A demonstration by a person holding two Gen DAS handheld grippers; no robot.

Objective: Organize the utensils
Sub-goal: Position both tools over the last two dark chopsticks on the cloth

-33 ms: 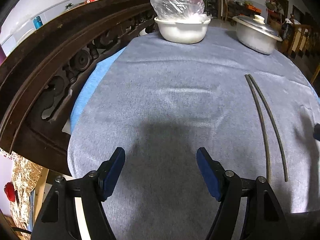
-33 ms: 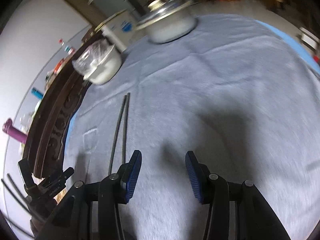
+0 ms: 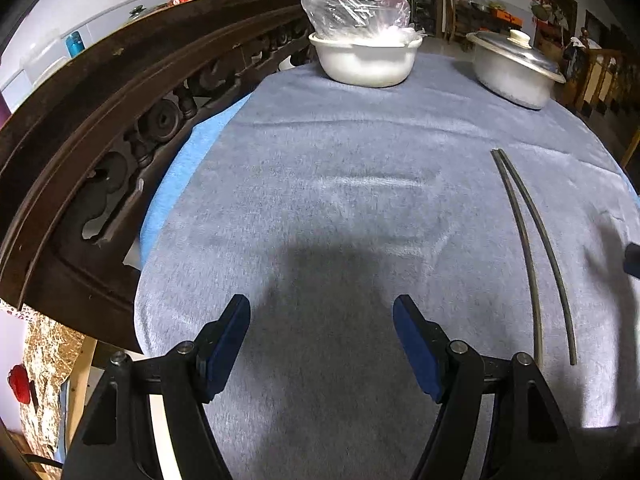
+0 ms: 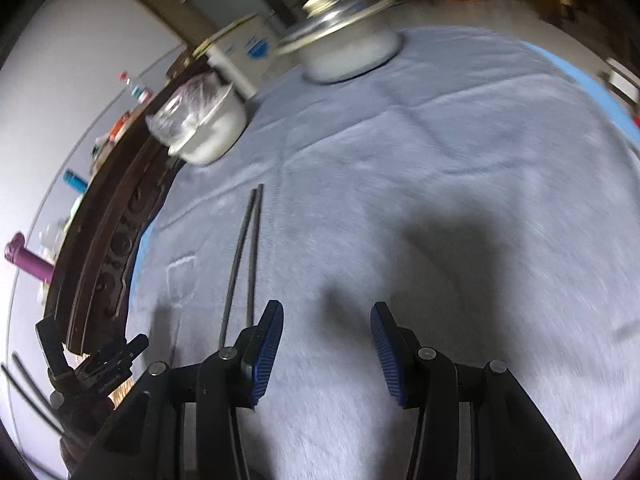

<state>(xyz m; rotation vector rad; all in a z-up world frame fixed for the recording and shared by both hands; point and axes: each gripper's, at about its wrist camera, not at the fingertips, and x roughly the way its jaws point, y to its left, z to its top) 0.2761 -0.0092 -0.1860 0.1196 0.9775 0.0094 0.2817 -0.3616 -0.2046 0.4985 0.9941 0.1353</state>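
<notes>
Two dark chopsticks (image 3: 532, 248) lie side by side on the grey cloth, tips nearly touching at the far end. In the left wrist view they are to the right of my left gripper (image 3: 322, 336), which is open and empty above the cloth. In the right wrist view the chopsticks (image 4: 244, 256) lie just left of my right gripper (image 4: 326, 340), which is open and empty; their near ends reach beside its left finger (image 4: 266, 344). The right gripper's tip shows at the right edge of the left wrist view (image 3: 633, 258).
A white bowl with a plastic bag (image 3: 366, 52) and a lidded metal pot (image 3: 514, 70) stand at the far side of the grey cloth (image 3: 320, 200). A carved dark wooden rail (image 3: 100, 132) runs along the left edge. The left gripper's body shows in the right wrist view (image 4: 92, 368).
The right wrist view has shifted slightly; the scene there is blurred by motion. The left gripper has not visibly moved.
</notes>
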